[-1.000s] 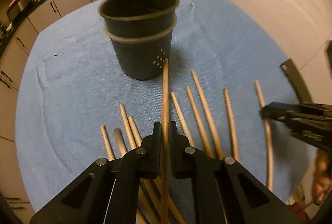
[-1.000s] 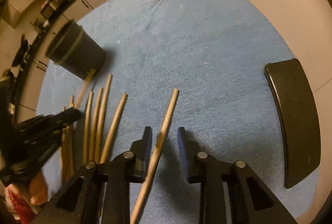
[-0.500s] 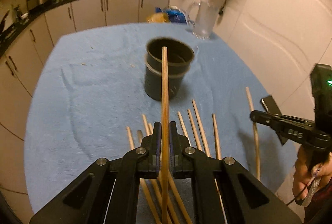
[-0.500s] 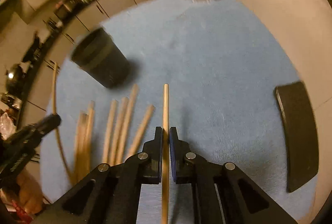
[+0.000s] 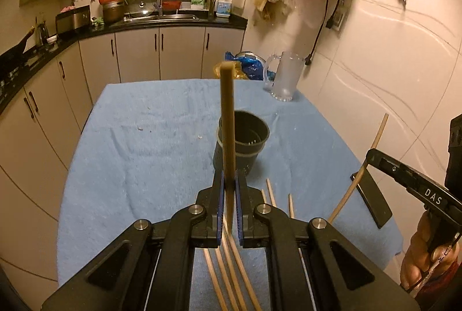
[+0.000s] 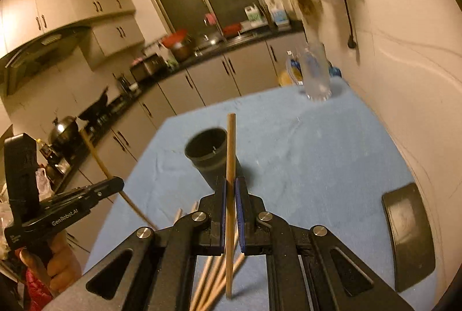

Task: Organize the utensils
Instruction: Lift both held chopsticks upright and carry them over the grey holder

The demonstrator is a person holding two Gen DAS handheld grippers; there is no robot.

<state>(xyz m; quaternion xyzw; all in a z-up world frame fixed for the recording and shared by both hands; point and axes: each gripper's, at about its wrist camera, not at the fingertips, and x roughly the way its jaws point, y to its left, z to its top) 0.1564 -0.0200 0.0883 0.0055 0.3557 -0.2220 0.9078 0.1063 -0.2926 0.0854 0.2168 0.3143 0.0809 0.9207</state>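
My left gripper (image 5: 229,187) is shut on a wooden chopstick (image 5: 227,120) held nearly upright above the table. My right gripper (image 6: 230,192) is shut on another chopstick (image 6: 230,161), also raised. A dark round utensil cup (image 5: 242,142) stands on the blue cloth ahead of both grippers; it also shows in the right wrist view (image 6: 209,155). Several loose chopsticks (image 5: 231,273) lie on the cloth below my left gripper. The right gripper (image 5: 372,164) and its chopstick show at the right of the left wrist view; the left gripper (image 6: 114,184) shows at the left of the right wrist view.
The table is covered by a blue cloth (image 5: 144,143). A clear glass mug (image 5: 284,76) stands at the far right corner. A black flat pad (image 6: 408,233) lies near the right table edge by the wall. Kitchen cabinets (image 5: 138,51) run behind and to the left.
Both grippers rose from the table and tilted up, each lifting its chopstick. The right gripper closed on its chopstick a second ago. The cup now sits farther below and ahead.
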